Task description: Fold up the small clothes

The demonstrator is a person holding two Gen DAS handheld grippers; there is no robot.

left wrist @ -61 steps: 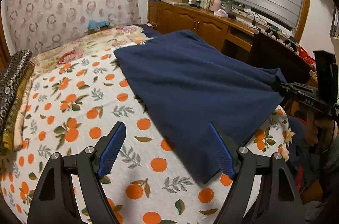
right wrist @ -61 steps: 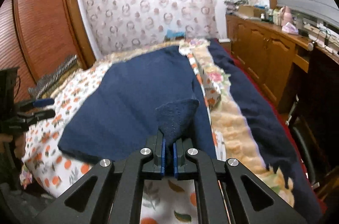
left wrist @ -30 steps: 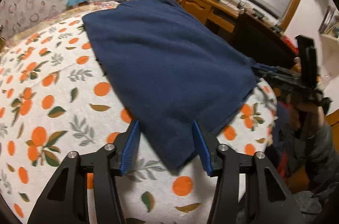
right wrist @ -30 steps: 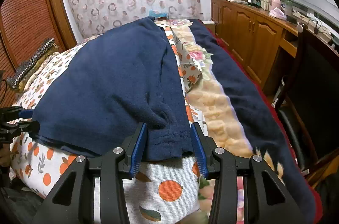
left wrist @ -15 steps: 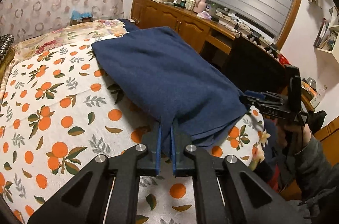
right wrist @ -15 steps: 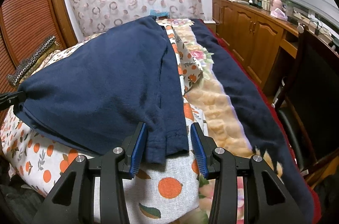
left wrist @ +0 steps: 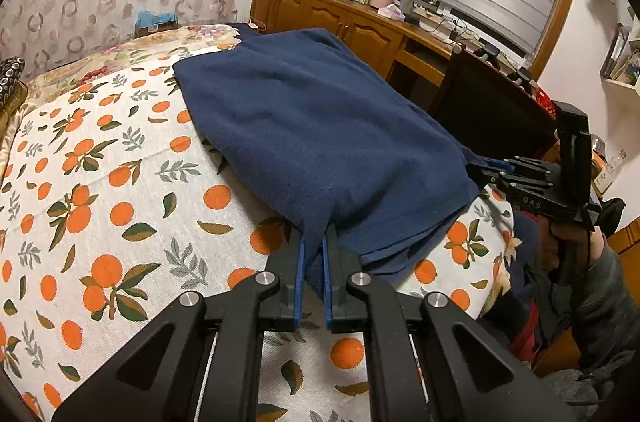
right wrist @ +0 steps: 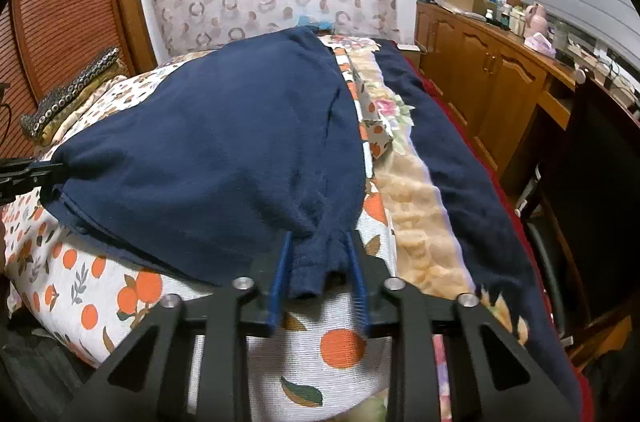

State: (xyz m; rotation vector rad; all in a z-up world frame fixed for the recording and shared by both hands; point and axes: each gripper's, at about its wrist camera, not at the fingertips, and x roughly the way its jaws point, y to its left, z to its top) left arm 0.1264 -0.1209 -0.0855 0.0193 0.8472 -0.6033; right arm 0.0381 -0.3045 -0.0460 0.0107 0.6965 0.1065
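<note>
A navy garment (left wrist: 312, 126) lies spread on the orange-print bedsheet (left wrist: 100, 182). My left gripper (left wrist: 314, 236) is shut on its near corner, and folds of cloth run into the jaws. The garment (right wrist: 224, 150) fills the middle of the right wrist view. There my right gripper (right wrist: 318, 238) has its jaws closing on the bunched hem, and the cloth spans the gap between the blue pads. Each gripper shows in the other's view at a garment corner: the right gripper (left wrist: 478, 168) held by a hand (left wrist: 560, 246), the left gripper (right wrist: 52, 168) at the picture's left edge.
A wooden cabinet (left wrist: 360, 30) with clutter on top runs along the far side of the bed, and a dark chair (left wrist: 488, 118) stands beside it. A dark blue blanket (right wrist: 452, 158) lies along the bed's right edge. Folded patterned cushions (right wrist: 68, 98) sit by the wardrobe (right wrist: 60, 2).
The left gripper came down onto the near corner and shut on it. The right gripper let go of the hem, stood open around it, and now has narrowed on the cloth.
</note>
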